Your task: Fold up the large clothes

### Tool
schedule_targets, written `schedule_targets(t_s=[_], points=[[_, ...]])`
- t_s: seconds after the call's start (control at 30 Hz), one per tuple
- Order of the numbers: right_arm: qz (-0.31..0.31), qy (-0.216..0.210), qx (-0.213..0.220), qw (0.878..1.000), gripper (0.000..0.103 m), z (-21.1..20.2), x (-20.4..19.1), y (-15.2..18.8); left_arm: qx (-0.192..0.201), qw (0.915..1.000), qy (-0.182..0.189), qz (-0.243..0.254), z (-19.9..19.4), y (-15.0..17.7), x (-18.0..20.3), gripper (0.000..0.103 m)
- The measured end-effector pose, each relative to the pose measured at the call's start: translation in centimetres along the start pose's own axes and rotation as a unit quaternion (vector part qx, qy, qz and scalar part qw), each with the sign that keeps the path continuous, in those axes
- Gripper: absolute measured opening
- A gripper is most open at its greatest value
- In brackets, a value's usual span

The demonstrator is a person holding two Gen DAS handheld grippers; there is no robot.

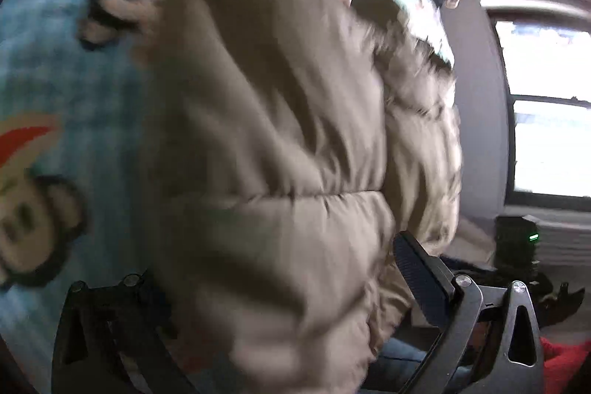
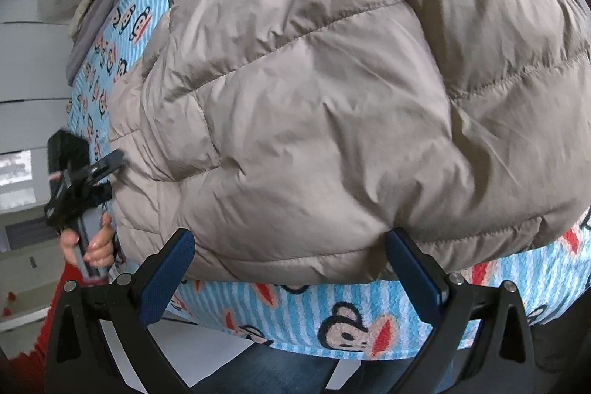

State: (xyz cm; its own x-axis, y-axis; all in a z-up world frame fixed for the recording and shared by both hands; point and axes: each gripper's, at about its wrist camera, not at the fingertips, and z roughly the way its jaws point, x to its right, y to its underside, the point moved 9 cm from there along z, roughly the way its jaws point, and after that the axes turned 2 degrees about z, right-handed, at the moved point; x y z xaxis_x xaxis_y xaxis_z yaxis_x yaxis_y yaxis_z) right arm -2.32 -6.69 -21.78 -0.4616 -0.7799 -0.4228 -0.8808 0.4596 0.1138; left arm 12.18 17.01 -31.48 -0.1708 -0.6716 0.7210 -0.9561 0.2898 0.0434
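The puffy beige jacket [image 2: 332, 98] fills the centre and upper right of the right wrist view; bare monkey-print blanket [image 2: 332, 316] lies free along the bottom edge, between the spread fingers

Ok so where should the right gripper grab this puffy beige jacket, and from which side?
Take the stitched hem edge of the beige jacket nearest the right gripper, coming in low and level from the near side, over the monkey-print blanket. That edge is flat and thin, and the open fingers already straddle it; the quilted body above looks too bulky to pinch.
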Motion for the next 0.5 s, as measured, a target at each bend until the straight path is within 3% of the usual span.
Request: schedule_targets(t_s=[0.2,0.23,0.27,0.3,0.33,0.37,0.43,0.5], points=[[-0.016,0.003,0.045,0.999,0.103,-2.1,-0.2,-2.2,-0.046,0.9955,-0.045,0.069,3.5,0.3,1.4,0.099],[-0.018,0.007,0.058,0.998,0.103,-2.5,-0.1,-2.9,-0.043,0.9952,-0.041,0.078,3.4,0.3,1.7,0.091],[-0.020,0.011,0.070,0.997,0.103,-2.8,0.0,-3.6,-0.042,0.9954,-0.027,0.082,3.3,0.2,2.1,0.065],[-0.022,0.018,0.087,0.996,0.101,-3.2,0.2,-4.5,-0.042,0.9966,0.002,0.072,3.1,0.2,2.5,0.047],[-0.024,0.019,0.102,0.994,0.090,-3.5,0.2,-5.5,-0.037,0.9973,0.017,0.060,3.0,0.2,2.6,0.043],[-0.026,0.019,0.111,0.993,0.060,-3.6,0.1,-6.3,-0.031,0.9977,0.024,0.055,2.8,0.2,2.8,0.038],[-0.032,0.033,0.126,0.991,0.017,-3.2,0.2,-8.2,-0.023,0.9980,0.020,0.055,2.6,0.3,3.4,0.034],[-0.042,0.035,0.152,0.987,0.016,-2.7,-0.2,-10.8,-0.016,0.9980,0.018,0.058,2.1,0.5,4.5,0.032]])
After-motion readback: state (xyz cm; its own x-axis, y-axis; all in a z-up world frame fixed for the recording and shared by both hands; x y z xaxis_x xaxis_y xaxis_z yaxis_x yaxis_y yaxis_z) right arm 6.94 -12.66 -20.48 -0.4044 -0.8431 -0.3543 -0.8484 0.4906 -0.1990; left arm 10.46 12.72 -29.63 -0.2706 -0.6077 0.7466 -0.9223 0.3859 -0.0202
